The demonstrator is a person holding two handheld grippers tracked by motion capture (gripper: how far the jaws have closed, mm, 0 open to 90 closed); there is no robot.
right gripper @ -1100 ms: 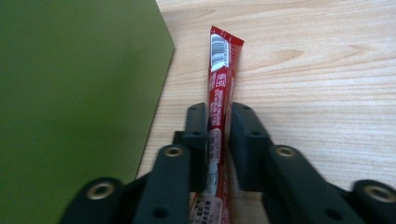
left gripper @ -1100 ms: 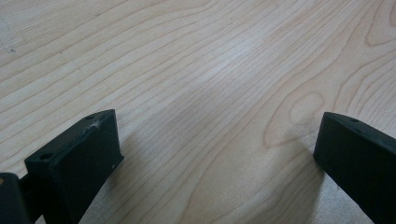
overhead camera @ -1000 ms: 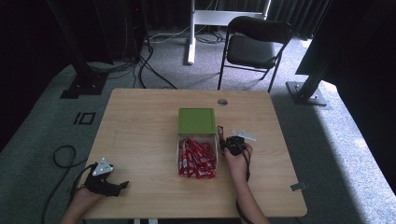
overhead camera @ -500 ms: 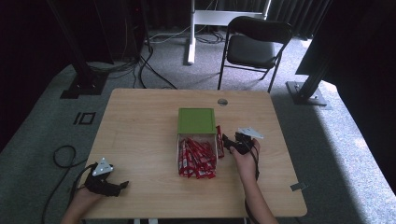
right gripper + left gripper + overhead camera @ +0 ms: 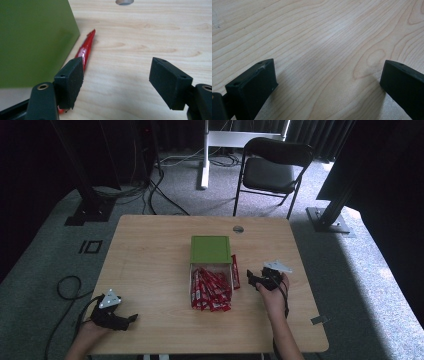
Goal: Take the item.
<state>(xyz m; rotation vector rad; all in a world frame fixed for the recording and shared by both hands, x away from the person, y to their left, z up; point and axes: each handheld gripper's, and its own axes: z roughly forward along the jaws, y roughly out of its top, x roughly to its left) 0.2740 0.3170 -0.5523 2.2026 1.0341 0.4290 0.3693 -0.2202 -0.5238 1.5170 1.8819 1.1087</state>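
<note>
- Lying flat on the wooden table [image 5: 150, 270], a single red sachet [image 5: 235, 271] rests just beside the right wall of the green box [image 5: 211, 249], its long side running along that wall.
- The right hand-held gripper [image 5: 251, 279] sits just to the right of that sachet, jaws pointing toward the box; its jaws have just been opening and now stand wide apart with nothing between them, the sachet released.
- In the right gripper view the red sachet [image 5: 85, 51] lies in front of and partly behind the left jaw, outside the gap between the jaws, with its pointed end aimed away along the green box [image 5: 32, 37] wall.
- Bare wood fills the space between the two black jaws of the right hand-held gripper [image 5: 116, 75] in that view, and neither pad touches the sachet as far as can be seen.
- A pile of red sachets [image 5: 210, 290] spills out of the near, open end of the box onto the table, well to the left of the right hand-held gripper.
- The person's right hand [image 5: 274, 292] holds the gripper from the near side, forearm coming in from the bottom edge.
- The left hand-held gripper [image 5: 131, 319] rests near the front left corner of the table, well apart from the box and the sachets.
- In the left gripper view, the left hand-held gripper [image 5: 328, 77] has its jaws spread wide over bare wood grain, gripping nothing.
- A small round hole [image 5: 238, 229] sits in the tabletop beyond the box, and a black folding chair [image 5: 275, 167] stands on the carpet behind the table.
</note>
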